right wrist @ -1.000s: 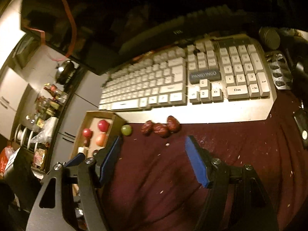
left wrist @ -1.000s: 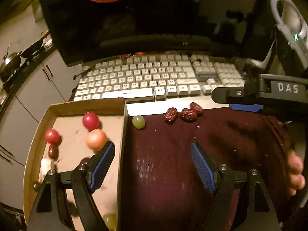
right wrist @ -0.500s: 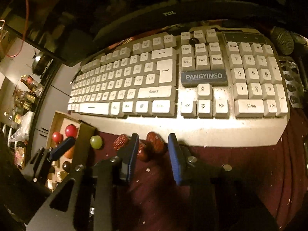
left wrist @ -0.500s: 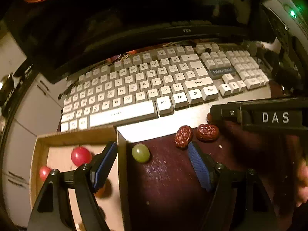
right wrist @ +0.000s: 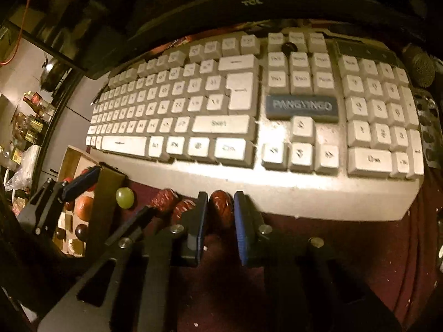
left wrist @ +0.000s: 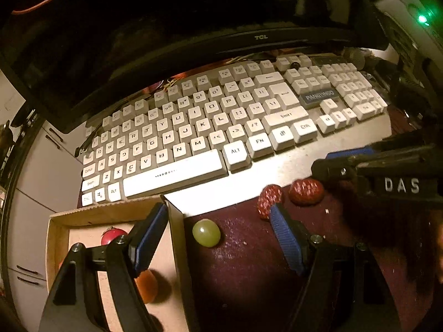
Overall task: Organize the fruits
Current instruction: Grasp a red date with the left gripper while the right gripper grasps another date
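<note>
Now the rightmost red date (right wrist: 220,207), wrinkled and oval, lies on the maroon desk (right wrist: 346,238) against the keyboard's (right wrist: 277,182) front edge, pinched by the right hand-held gripper (right wrist: 220,225), whose jaws have just been closing. Lifting gently should avoid crushing it. Beside the cardboard box (left wrist: 177,238), the left hand-held gripper (left wrist: 218,238) stands spread around a smooth green grape (left wrist: 206,233).

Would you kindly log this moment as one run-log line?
right tool: shut on red date | left tool: open, astride box wall | green grape: loose on cloth | dates left: two
</note>
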Demonstrator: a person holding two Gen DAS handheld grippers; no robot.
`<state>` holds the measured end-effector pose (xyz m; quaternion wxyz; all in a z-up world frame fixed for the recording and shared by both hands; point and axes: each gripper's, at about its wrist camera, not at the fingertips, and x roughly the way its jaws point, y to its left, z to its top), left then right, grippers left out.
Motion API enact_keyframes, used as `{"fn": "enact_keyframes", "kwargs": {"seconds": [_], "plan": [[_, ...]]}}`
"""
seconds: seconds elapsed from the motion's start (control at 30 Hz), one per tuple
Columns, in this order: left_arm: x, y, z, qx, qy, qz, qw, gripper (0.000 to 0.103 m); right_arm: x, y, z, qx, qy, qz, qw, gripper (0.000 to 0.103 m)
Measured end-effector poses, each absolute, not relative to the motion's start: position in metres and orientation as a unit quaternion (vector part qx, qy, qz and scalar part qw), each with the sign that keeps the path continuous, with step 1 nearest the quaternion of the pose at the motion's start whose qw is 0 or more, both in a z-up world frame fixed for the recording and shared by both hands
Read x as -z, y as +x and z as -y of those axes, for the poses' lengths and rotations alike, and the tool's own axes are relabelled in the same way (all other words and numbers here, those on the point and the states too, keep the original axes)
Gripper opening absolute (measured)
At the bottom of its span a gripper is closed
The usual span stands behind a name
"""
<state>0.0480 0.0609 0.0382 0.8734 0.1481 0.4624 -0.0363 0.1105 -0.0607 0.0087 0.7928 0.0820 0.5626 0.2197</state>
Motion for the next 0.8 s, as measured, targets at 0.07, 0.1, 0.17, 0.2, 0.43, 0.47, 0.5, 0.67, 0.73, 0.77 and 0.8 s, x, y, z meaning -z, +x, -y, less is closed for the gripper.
{"fn": "enact_keyframes", "kwargs": {"seconds": [0.07, 0.1, 0.17, 0.2, 0.43, 0.47, 0.5, 0.67, 0.73, 0.77, 0.8], "plan": [[-0.039, 0.042, -0.057, 0.034, 0.157, -0.458, 0.874, 0.076, -0.009, 0.109, 0.062, -0.216, 0.076, -0.564, 0.794, 0.021], [-0.040, 0.039, -0.055, 0.034, 0.160, -0.457, 0.874, 0.076, -0.009, 0.109, 0.062, -0.214, 0.072, -0.563, 0.795, 0.021], [-0.039, 0.040, -0.053, 0.036, 0.160, -0.456, 0.875, 0.076, -0.010, 0.107, 0.060, -0.212, 0.060, -0.560, 0.799, 0.021], [-0.039, 0.041, -0.053, 0.035, 0.159, -0.458, 0.874, 0.076, -0.010, 0.108, 0.059, -0.212, 0.059, -0.559, 0.799, 0.021], [-0.042, 0.034, -0.039, 0.045, 0.164, -0.455, 0.874, 0.076, -0.009, 0.107, 0.063, -0.218, 0.070, -0.561, 0.795, 0.021], [-0.042, 0.033, -0.036, 0.056, 0.161, -0.459, 0.872, 0.076, -0.009, 0.107, 0.063, -0.219, 0.071, -0.561, 0.795, 0.021], [-0.042, 0.031, -0.031, 0.063, 0.166, -0.459, 0.871, 0.076, -0.009, 0.108, 0.062, -0.220, 0.071, -0.561, 0.795, 0.021], [-0.039, 0.044, -0.032, 0.051, 0.169, -0.461, 0.870, 0.076, -0.008, 0.108, 0.064, -0.221, 0.075, -0.561, 0.794, 0.021], [-0.035, 0.051, -0.037, 0.053, 0.161, -0.471, 0.865, 0.076, -0.008, 0.108, 0.067, -0.224, 0.080, -0.562, 0.793, 0.021], [-0.033, 0.053, -0.037, 0.054, 0.161, -0.474, 0.864, 0.076, -0.008, 0.108, 0.068, -0.226, 0.084, -0.562, 0.791, 0.021], [-0.030, 0.055, -0.037, 0.055, 0.162, -0.477, 0.862, 0.075, -0.008, 0.108, 0.068, -0.226, 0.087, -0.563, 0.790, 0.021]]}}
